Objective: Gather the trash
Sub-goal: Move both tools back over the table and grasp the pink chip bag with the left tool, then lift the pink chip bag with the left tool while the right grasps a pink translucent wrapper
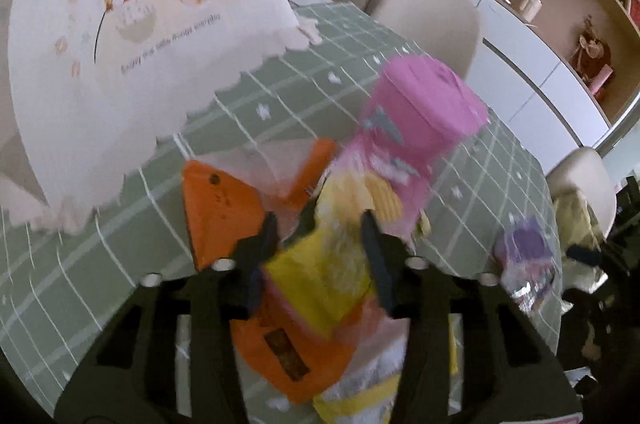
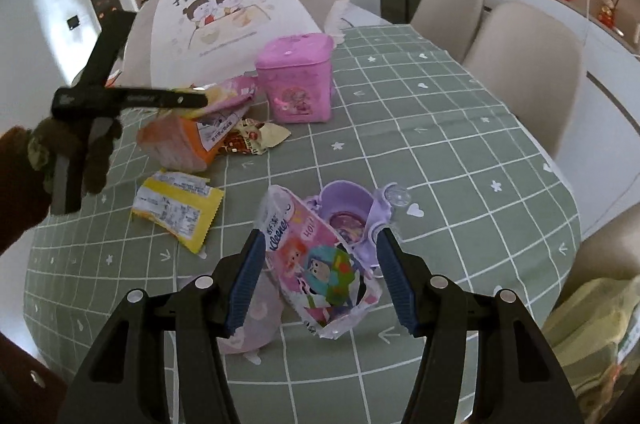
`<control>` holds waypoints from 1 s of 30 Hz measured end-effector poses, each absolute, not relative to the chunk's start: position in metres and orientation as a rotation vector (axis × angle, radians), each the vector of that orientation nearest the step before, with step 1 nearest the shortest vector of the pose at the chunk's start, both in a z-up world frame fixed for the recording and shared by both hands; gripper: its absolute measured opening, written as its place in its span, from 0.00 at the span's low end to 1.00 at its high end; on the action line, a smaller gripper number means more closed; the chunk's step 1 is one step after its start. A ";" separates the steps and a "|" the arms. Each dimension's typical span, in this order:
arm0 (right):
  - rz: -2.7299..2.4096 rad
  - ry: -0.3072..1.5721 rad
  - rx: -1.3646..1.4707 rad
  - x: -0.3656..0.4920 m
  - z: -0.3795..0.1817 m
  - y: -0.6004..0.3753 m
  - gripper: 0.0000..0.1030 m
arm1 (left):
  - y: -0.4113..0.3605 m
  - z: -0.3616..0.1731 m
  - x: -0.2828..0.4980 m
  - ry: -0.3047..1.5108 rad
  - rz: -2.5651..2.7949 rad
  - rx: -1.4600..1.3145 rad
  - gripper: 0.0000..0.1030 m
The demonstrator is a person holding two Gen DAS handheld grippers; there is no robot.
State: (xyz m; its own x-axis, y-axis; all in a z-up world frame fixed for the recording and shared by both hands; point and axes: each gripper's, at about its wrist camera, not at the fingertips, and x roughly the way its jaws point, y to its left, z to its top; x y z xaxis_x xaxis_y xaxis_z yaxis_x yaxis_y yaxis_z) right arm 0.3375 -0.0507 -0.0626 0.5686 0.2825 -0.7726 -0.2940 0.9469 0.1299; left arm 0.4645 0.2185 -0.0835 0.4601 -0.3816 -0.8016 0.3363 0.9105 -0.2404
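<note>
**Spotter:** Start with the big things. What are you seeing?

**Operator:** I'm looking at a table under a green checked tablecloth [image 2: 440,128], with beige chairs [image 2: 524,64] standing along its far side. A white food cover [image 2: 224,24] printed with two cartoon children is sitting on the far left of the table. Just beside it a pink bin [image 2: 298,84] is standing upright on the cloth.

**Spotter:** And the trash?

**Operator:** It's lying in a loose cluster in front of the bin: an orange packet [image 2: 176,144], a brown and cream wrapper [image 2: 252,138] touching it, and nearer to me a yellow wrapper [image 2: 178,212] lying flat by itself.

**Spotter:** What is your left claw doing?

**Operator:** My left gripper [image 1: 320,224] is hovering low over that pile with a pink and yellow snack bag [image 1: 352,208] sitting between its jaws. The picture is blurring there, so I cannot tell whether the jaws are pinching it or not.

**Spotter:** And the right?

**Operator:** My right gripper [image 2: 320,276] is standing wide open around a Kleenex tissue pack [image 2: 320,264] with cartoon figures, neither finger touching it. A small lilac container [image 2: 352,220] is lying just behind the pack.
</note>
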 end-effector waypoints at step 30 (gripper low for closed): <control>0.374 1.063 0.086 0.268 -0.098 -0.061 0.10 | 0.201 -0.080 0.300 1.047 -0.482 -0.280 0.10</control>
